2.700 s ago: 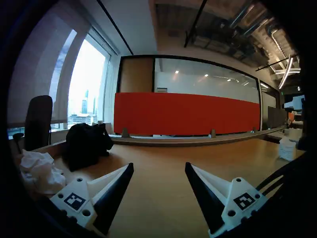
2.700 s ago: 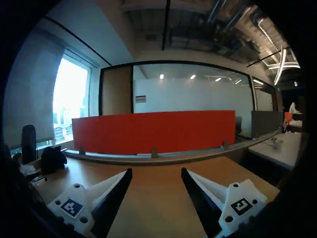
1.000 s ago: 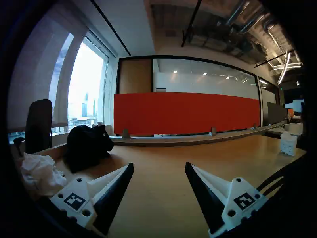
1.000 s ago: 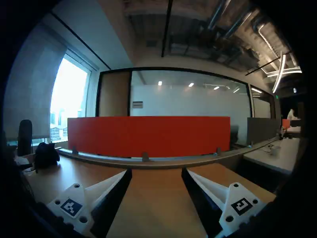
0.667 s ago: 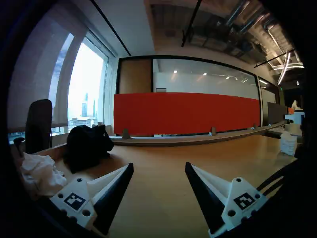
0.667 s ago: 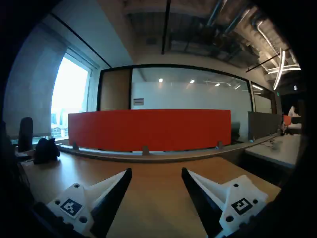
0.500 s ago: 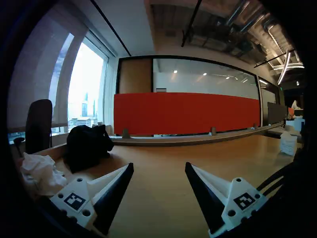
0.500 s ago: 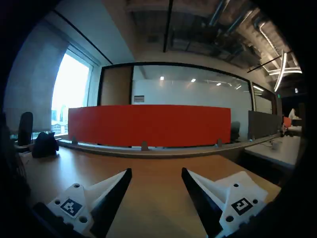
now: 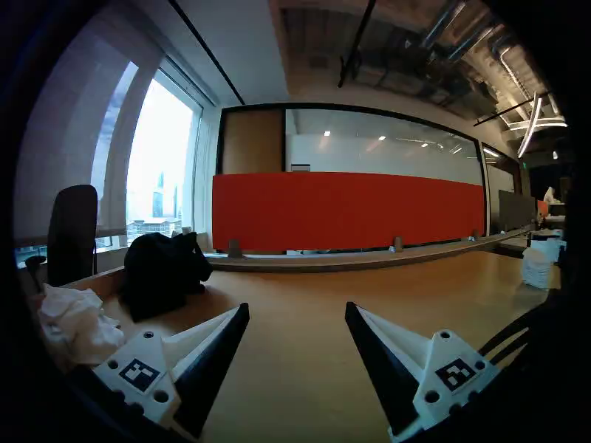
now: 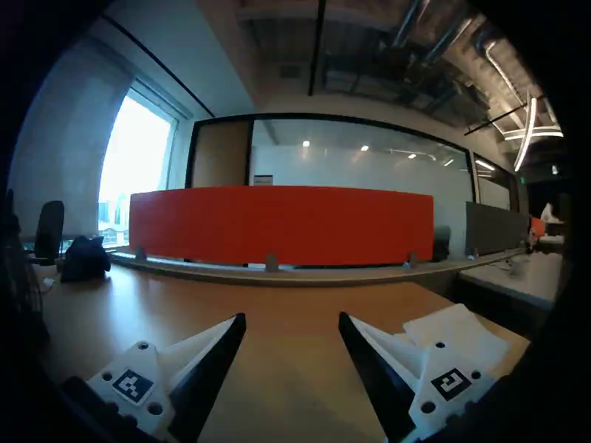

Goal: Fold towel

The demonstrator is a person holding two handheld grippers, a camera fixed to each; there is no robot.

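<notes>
Your right gripper (image 10: 292, 317) has tipped down over the last second. In the right gripper view the red divider (image 10: 281, 225) now sits higher and more of the wooden worktop (image 10: 295, 303) shows. A folded white towel (image 10: 462, 328) has come into sight, lying flat near the worktop's right edge. The gripper's right finger hides part of it. Your left gripper (image 9: 295, 306) has held its place, and the left gripper view is almost as it was. On both grippers the fingers are spread wide, with bare wood between the tips and nothing pinched. In the left gripper view a crumpled white towel (image 9: 74, 321) lies by the worktop's left edge, just outside the left finger. A black bag (image 9: 159, 269) slumps just behind that towel, toward the divider. A dark chair (image 9: 70, 229) stands past the left edge, in front of the window (image 9: 159, 177). A small white stack (image 9: 535, 266) sits at the worktop's far right edge. The divider runs the length of the far edge.
</notes>
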